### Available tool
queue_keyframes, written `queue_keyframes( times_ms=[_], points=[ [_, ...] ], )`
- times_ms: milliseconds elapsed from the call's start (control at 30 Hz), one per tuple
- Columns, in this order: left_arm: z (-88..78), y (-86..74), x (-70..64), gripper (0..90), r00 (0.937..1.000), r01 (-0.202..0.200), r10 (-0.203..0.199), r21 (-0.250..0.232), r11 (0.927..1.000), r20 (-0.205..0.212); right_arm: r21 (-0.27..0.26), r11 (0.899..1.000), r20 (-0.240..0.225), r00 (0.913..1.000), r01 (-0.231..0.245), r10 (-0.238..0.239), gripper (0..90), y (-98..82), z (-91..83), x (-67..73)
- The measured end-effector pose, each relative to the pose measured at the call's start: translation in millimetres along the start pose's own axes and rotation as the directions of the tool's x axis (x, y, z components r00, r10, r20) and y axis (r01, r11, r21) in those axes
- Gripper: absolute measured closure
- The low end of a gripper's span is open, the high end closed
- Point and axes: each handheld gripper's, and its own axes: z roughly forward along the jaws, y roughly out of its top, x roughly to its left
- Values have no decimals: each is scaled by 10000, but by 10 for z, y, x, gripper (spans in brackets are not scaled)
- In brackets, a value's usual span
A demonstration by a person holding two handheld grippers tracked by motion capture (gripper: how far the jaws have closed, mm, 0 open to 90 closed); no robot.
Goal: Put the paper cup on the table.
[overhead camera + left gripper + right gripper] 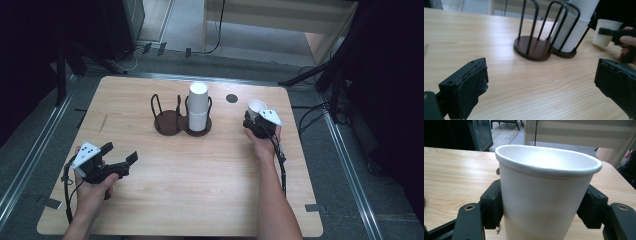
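At the near left of the table (60, 210), the left gripper (120, 152) waits with jaws wide and empty. The cup rack (172, 120) in the middle keeps its stack of cups (198, 106) upright, and to its right the right gripper (256, 120) clamps a single paper cup (544, 195) by its sides, upright over the table's right part, probably so it can be set down level

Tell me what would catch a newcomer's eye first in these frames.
The right gripper grips an upright white paper cup at the table's right side. In the middle stands a dark wire cup holder, its right bay holding a tall stack of white cups, its left bay empty. The left gripper hangs open near the front left.
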Motion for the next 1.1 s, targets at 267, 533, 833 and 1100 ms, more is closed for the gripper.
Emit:
queue_keyframes(
  times_ms=[267,533,833,1100],
  points=[
    [-21,-130,101,0,9999,123,-120,258,9996,-123,495,9987,-26,10000,73,-72,310,1,30,-27],
    [-93,-200,185,0,9995,223,-214,386,9990,-235,773,9968,6,9998,-197,197,264,11,6,-44],
    [-143,-221,232,0,9986,259,-240,380,9989,-480,1053,9943,-4,9998,-191,193,221,14,-9,-29],
    [-210,-240,246,0,9987,159,-138,411,9990,-500,1068,9938,-357,9987,-312,352,0,16,-71,-58]
  ],
)
